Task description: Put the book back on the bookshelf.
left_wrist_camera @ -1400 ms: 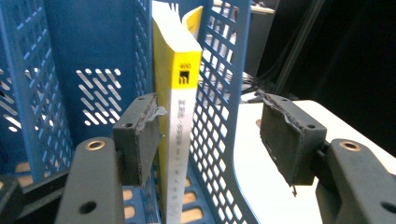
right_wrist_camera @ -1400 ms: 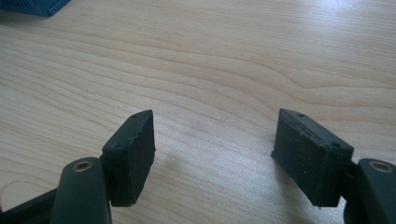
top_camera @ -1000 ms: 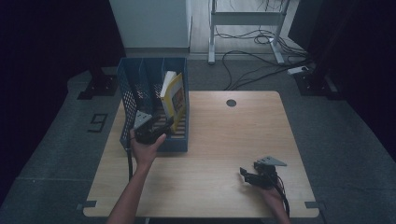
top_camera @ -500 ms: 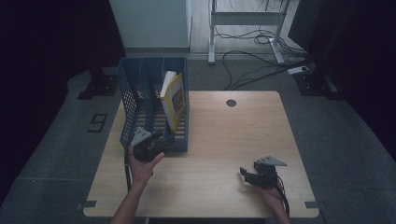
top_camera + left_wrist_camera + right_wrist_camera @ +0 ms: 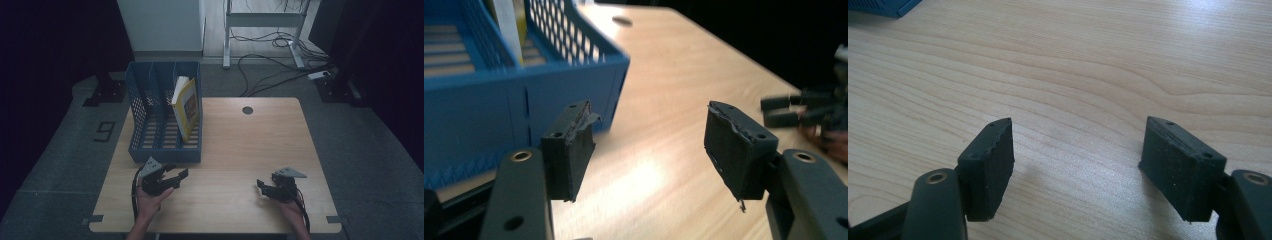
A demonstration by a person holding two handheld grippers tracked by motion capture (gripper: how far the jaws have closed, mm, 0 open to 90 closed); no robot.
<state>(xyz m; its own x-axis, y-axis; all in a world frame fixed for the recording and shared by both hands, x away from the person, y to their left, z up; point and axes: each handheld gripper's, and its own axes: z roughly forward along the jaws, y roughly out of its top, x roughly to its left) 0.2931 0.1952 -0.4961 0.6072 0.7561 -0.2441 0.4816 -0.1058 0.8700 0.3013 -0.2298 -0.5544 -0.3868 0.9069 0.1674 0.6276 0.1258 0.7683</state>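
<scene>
Both grippers hover released over the desk (image 5: 225, 145): left gripper (image 5: 172, 176) near the blue file rack (image 5: 165, 150) (a yellow book (image 5: 186, 107) inside), right gripper (image 5: 264, 187) well apart.

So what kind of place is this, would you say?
Probably a lab or recording workspace, not a home: a bare wooden table holding a blue file organizer with a yellow book, loose cables across the floor, and a metal desk frame behind.

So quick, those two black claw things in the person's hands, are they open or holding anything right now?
Left gripper: open, holding nothing, just in front of the blue plastic file rack.
Right gripper: open, holding nothing, over the light wooden table.
</scene>
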